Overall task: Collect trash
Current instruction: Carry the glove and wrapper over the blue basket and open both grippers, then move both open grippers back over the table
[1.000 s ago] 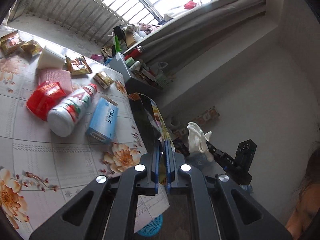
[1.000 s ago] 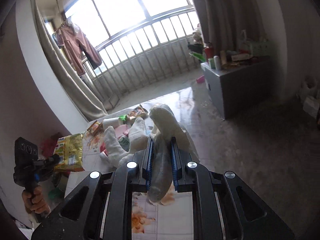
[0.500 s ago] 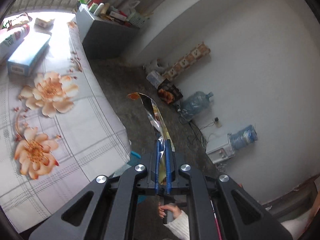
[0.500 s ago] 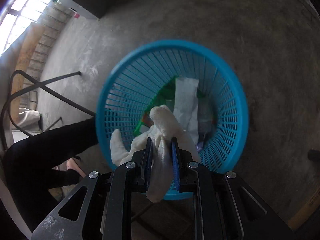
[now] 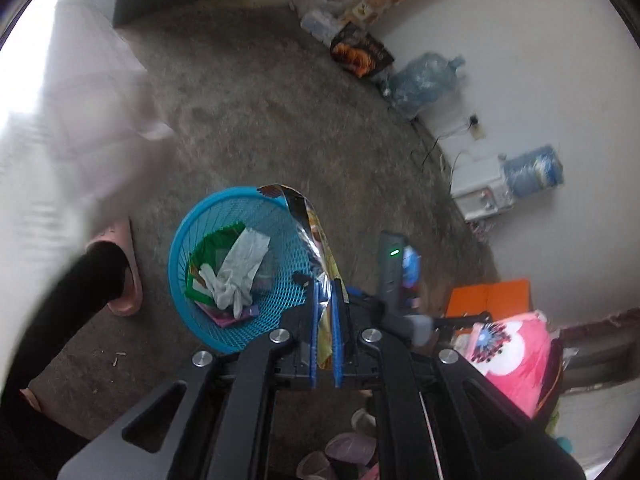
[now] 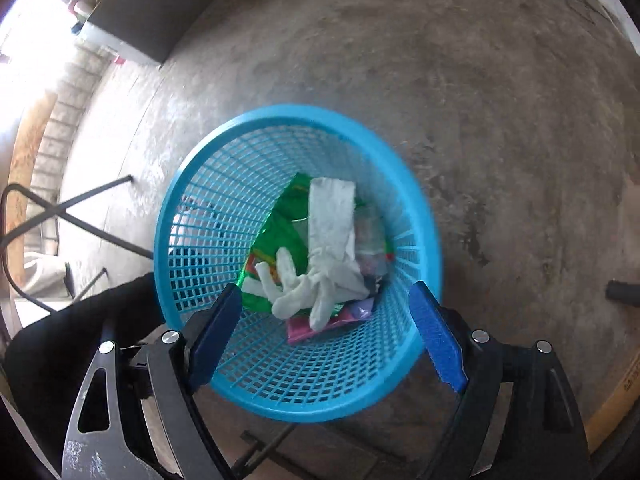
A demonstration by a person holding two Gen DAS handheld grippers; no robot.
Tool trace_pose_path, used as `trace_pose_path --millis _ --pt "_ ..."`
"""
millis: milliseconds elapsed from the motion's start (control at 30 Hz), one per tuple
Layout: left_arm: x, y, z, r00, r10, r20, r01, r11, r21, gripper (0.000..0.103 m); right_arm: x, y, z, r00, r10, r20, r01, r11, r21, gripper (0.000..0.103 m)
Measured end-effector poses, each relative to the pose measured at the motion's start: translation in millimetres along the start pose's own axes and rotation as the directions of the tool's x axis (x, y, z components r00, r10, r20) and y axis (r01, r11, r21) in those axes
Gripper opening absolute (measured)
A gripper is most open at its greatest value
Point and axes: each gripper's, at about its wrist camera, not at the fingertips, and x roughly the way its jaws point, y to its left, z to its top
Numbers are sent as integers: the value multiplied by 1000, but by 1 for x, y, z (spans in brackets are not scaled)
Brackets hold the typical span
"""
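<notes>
A blue mesh basket (image 6: 420, 216) (image 5: 180, 240) stands on the concrete floor. Inside lies a white glove (image 6: 320, 264) (image 5: 236, 276) on a green wrapper (image 6: 276, 240) and other trash. My right gripper (image 6: 326, 300) hangs straight above the basket, jaws opening wide, nothing between them. My left gripper (image 5: 326, 280) is shut on a shiny foil snack wrapper (image 5: 308, 220), which stands up over the basket's near rim. The right gripper's body (image 5: 390, 276) shows just right of the wrapper.
A person's black-clad leg (image 5: 68, 300) and pink slipper (image 5: 124, 280) are left of the basket. The table's cloth edge (image 5: 80, 100) hangs at upper left. Water jugs (image 5: 424, 80), a white appliance (image 5: 480, 192) and a pink bag (image 5: 516, 356) line the wall. Metal chair legs (image 6: 80, 216) cross left of the basket.
Both grippers swung down from the table to the basket. The right gripper opened and the white glove dropped into the basket. The left still grips the foil wrapper.
</notes>
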Motion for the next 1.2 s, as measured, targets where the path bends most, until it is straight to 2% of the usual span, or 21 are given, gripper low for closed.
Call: trace_pose_path --millis 33,133,167,200,267,300,400,500,533,600,633,700,767,800,833,867,900,967,1033,1100,1200 --pt "19 0 2 999 33 -14 -33 999 15 7 -8 -7 -1 1000 0 15 -1 1000 18 81" --pt "70 -2 6 988 155 -22 -150 976 160 14 -28 -24 -4 999 -11 52 8 999 49 81" --pt "84 0 6 978 201 -48 -189 962 197 25 -32 -29 -2 998 -14 59 12 999 49 81" --pt "96 6 8 965 246 -88 -224 953 205 40 -38 -31 -2 998 -21 67 18 999 48 81" --pt "101 18 10 951 287 -119 -264 948 178 41 -51 -34 1 995 -24 93 19 999 47 81" --pt "95 21 10 954 282 -106 -262 950 169 41 -57 -33 1 994 -18 111 12 999 48 81" --pt "62 25 9 968 251 -26 -245 958 151 41 -74 -25 5 989 5 148 -12 999 42 81" --pt "23 13 5 974 221 56 -228 956 186 41 -91 -6 13 983 38 180 -39 999 2 81" --pt "3 8 2 976 198 89 -212 957 200 41 -98 3 14 980 52 193 -49 999 -21 81" --pt "-44 1 -6 984 112 137 -138 970 198 41 -112 25 19 972 85 218 -70 995 -72 81" --pt "-69 0 -10 982 80 169 -111 976 188 41 -120 37 21 967 104 231 -84 992 -97 81" --pt "-126 0 -20 964 42 261 -92 979 183 41 -134 63 26 956 150 252 -114 982 -152 81" --pt "-181 9 -30 936 13 351 -75 984 164 41 -146 90 32 946 193 262 -141 968 -206 81" --pt "-208 19 -33 914 34 405 -98 986 137 43 -151 105 35 940 219 263 -158 959 -235 81" --pt "-233 30 -36 887 87 454 -147 984 98 44 -156 120 37 934 241 265 -170 949 -265 81" --pt "-257 46 -38 852 154 501 -205 978 48 49 -162 137 39 928 260 266 -177 938 -298 81" --pt "-280 67 -40 809 226 542 -261 965 -13 52 -167 154 41 924 278 263 -184 925 -333 81" --pt "-322 117 -43 714 398 576 -368 913 -175 53 -176 191 42 914 320 249 -201 891 -408 81" --pt "-358 170 -47 641 509 575 -396 860 -321 53 -183 229 41 906 358 228 -215 851 -480 81" --pt "-386 225 -47 611 555 564 -366 830 -420 52 -185 269 41 899 392 197 -231 804 -548 82" --pt "-407 293 -35 610 578 542 -351 810 -469 52 -185 335 40 891 429 147 -246 729 -638 82"
